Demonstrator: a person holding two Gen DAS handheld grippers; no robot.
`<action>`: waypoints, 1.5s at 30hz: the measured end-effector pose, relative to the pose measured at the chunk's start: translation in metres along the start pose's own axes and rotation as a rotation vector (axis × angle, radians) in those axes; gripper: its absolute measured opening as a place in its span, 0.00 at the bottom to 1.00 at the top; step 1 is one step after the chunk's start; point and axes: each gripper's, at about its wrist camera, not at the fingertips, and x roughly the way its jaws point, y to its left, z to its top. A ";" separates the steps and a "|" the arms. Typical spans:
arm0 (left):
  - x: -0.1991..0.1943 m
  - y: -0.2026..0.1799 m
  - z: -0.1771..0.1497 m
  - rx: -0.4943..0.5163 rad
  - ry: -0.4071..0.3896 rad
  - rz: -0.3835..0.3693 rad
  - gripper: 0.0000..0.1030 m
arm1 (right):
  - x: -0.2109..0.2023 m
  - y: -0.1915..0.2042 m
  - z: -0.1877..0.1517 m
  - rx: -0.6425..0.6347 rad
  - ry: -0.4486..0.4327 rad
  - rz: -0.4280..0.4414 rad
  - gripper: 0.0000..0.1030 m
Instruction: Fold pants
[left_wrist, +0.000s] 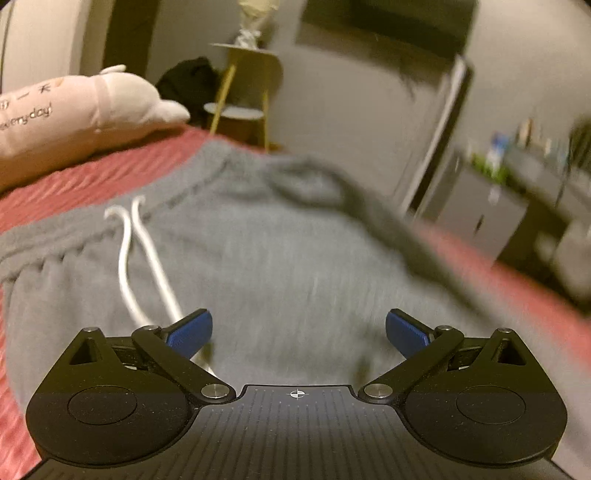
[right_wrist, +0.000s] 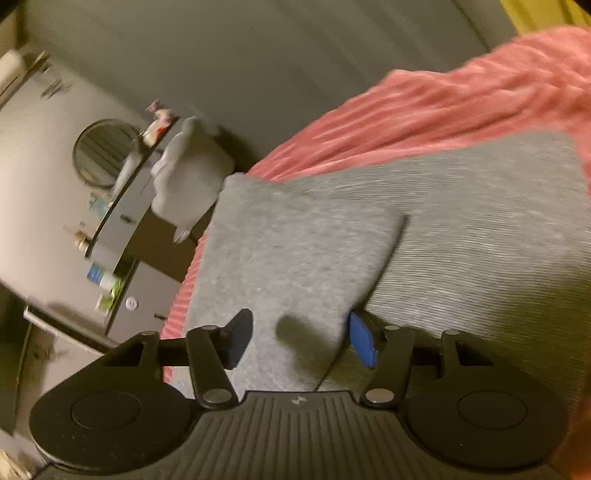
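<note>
Right wrist view: the right gripper holds a folded flap of the grey cotton sweatpants between half-closed fingers, mid-frame on the pink ribbed bedspread. The left gripper hovers wide over the waistband's white drawstring. Best carried low, edges aligned before release.
</note>
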 end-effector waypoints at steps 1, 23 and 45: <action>0.003 0.003 0.014 -0.021 -0.005 -0.018 1.00 | 0.002 0.005 -0.001 -0.010 0.004 0.024 0.32; 0.197 -0.043 0.112 -0.147 0.469 -0.099 0.10 | 0.035 0.010 0.004 0.068 0.115 0.090 0.10; -0.032 0.093 -0.029 -0.105 0.304 -0.151 0.23 | -0.075 0.016 0.024 -0.181 -0.156 -0.202 0.05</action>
